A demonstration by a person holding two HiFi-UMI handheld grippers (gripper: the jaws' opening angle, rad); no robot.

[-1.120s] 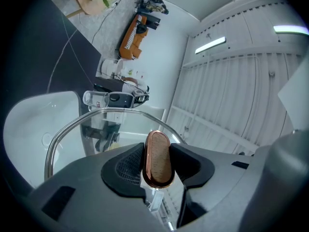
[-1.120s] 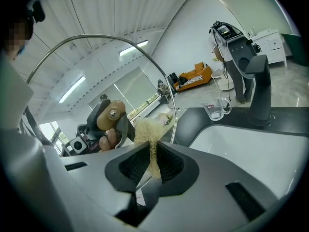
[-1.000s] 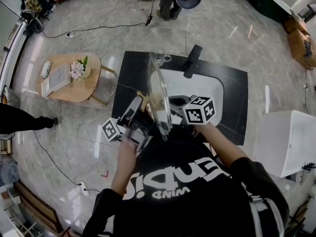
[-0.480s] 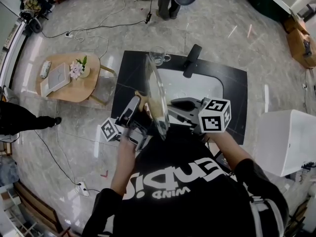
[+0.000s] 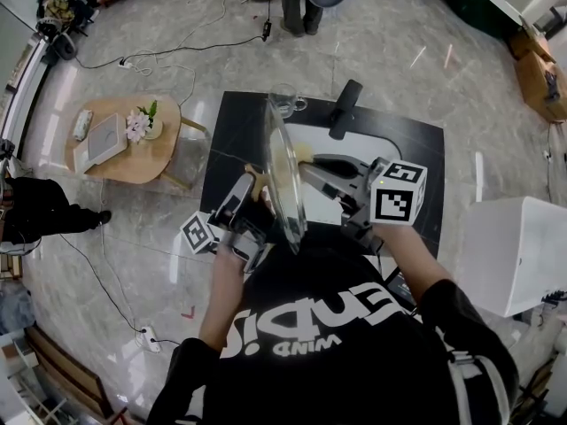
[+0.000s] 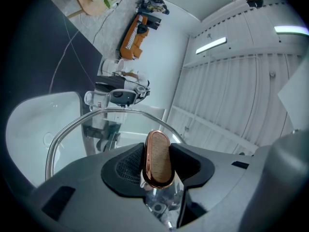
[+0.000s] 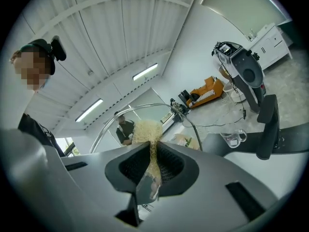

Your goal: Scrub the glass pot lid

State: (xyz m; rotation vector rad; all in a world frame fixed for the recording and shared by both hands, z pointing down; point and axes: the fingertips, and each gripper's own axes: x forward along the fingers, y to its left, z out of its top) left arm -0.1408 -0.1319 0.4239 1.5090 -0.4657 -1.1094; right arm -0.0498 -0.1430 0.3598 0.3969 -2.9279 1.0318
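I have the round glass pot lid with a steel rim [image 5: 282, 171] standing on edge, nearly upright, above the left part of the white oval sink [image 5: 376, 153]. It sits between my two tools. The left gripper [image 6: 157, 161] is on the lid's left face, and its black ribbed pads are clenched on the two long sides of the oval knob [image 6: 158, 156]. That knob has a brown wood-grain face inside a polished copper-coloured band, and it fills the gap between the pads. In the left gripper view the steel rim arcs up beyond the knob, with clear pane inside it.

The right gripper [image 7: 152, 161] reaches in from the right, its pads pinched on a thin wad of pale straw-coloured fibrous scrubber [image 7: 146, 132]. The frayed tuft sticks out past the fingertips and appears to rest on the lid's right face, high up towards the far rim.

The sink is set in a glossy black countertop [image 5: 237, 127]. At its far edge stand a clear glass mug [image 5: 285, 101] and, just right of it, a matte black faucet [image 5: 344, 109].
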